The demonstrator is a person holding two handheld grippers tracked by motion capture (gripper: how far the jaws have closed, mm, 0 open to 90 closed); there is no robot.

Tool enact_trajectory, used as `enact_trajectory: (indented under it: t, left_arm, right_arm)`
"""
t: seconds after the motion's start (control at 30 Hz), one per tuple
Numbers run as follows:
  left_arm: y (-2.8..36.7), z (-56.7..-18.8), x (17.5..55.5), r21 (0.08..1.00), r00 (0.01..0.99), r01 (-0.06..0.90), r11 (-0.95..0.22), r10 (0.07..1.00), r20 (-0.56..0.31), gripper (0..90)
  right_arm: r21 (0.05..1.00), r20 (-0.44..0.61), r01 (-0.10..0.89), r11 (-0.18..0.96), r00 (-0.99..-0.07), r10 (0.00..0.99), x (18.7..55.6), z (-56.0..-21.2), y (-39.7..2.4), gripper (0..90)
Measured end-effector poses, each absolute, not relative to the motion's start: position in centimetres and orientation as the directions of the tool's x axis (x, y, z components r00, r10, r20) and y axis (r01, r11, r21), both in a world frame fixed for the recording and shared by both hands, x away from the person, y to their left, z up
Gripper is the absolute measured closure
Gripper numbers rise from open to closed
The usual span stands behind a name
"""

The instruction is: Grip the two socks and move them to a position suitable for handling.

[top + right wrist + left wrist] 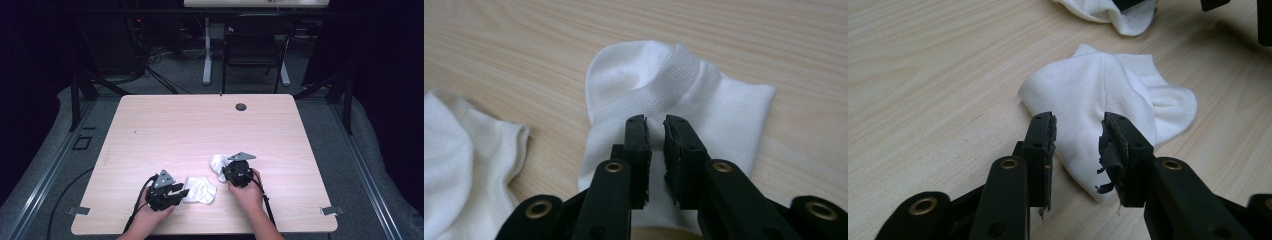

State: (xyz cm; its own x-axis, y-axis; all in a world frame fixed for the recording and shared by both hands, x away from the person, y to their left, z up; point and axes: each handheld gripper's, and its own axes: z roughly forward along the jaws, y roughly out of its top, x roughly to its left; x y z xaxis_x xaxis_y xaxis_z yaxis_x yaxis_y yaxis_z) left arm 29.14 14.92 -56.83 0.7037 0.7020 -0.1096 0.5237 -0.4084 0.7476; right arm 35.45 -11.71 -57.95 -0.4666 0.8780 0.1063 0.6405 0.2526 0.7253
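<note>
From the high view, two white socks lie on the near half of the desk (pixel 200 125). The left tool (pixel 172 192) rests at the edge of the left sock (pixel 201 190), and the right tool (pixel 235 172) sits over the right sock (pixel 218 163), which lies a little farther up the desk. The two socks are near each other but apart. No box, basket or other container stands on the desk, so nothing is held in one.

In the left gripper view, the left tool (pixel 1078 135) has its jaws apart, with a clear gap between them. The left sock (pixel 1108 100) lies flat and crumpled just beyond and under the tips; the pads do not press on it. The worn lining of one pad hangs in shreds.

In the right gripper view, the right tool (pixel 655 131) has its jaws drawn nearly together, a thin slit left between them, right over the right sock (pixel 674 95) below its ribbed cuff. Whether a fold of cloth is pinched cannot be told from here. The left sock (pixel 459 160) shows at the side.

The step looks like taking hold of each sock. To do it well, each tool should press its tips down into the cloth and gather a real fold, best at the thicker cuff, before lifting.
</note>
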Motion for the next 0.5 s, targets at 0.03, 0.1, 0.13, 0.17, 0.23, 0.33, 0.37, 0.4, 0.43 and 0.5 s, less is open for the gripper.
enact_trajectory:
  t: [0.03,0.1,0.13,0.17,0.23,0.33,0.37,0.4,0.43,0.5]
  left_arm:
    - [14.9,-56.8,29.1,0.747,0.705,0.523,-0.410,0.701,-0.109,65.3]
    - [14.8,-56.9,29.1,0.747,0.703,0.526,-0.407,0.702,-0.113,65.3]
    - [14.8,-56.9,29.1,0.747,0.705,0.523,-0.410,0.700,-0.110,65.3]
    - [14.8,-56.9,29.1,0.747,0.707,0.521,-0.413,0.699,-0.107,65.3]
    - [14.7,-56.9,29.1,0.746,0.707,0.523,-0.413,0.699,-0.109,65.2]
    - [14.7,-56.9,29.1,0.746,0.708,0.521,-0.414,0.698,-0.107,65.1]
    - [14.7,-56.9,29.1,0.748,0.709,0.519,-0.415,0.697,-0.105,65.0]
    - [14.7,-56.9,29.0,0.749,0.709,0.517,-0.415,0.698,-0.104,64.9]
    - [14.8,-56.8,29.0,0.750,0.710,0.516,-0.415,0.696,-0.103,64.8]
    - [14.8,-56.8,29.1,0.751,0.708,0.516,-0.412,0.699,-0.103,64.5]
  right_arm:
    - [0.725,0.098,0.636,0.264,-0.475,0.875,35.6,-57.9,-11.4,80.3]
    - [0.728,0.091,0.630,0.271,-0.481,0.872,35.8,-58.0,-11.0,80.3]
    - [0.731,0.091,0.627,0.269,-0.481,0.872,36.0,-58.0,-10.8,80.3]
    - [0.728,0.091,0.630,0.270,-0.479,0.873,36.1,-58.0,-10.7,80.3]
    - [0.722,0.088,0.636,0.273,-0.476,0.875,36.5,-57.9,-10.5,79.7]
    - [0.722,0.085,0.638,0.268,-0.466,0.881,36.6,-57.7,-10.3,75.9]
    - [0.721,0.085,0.640,0.266,-0.462,0.883,36.5,-57.5,-10.5,75.1]
    - [0.726,0.082,0.635,0.264,-0.461,0.883,36.2,-57.2,-10.6,74.4]
    - [0.729,0.076,0.629,0.269,-0.464,0.882,36.0,-56.9,-10.7,73.9]
    - [0.741,0.054,0.606,0.288,-0.482,0.875,35.1,-56.0,-11.0,73.3]
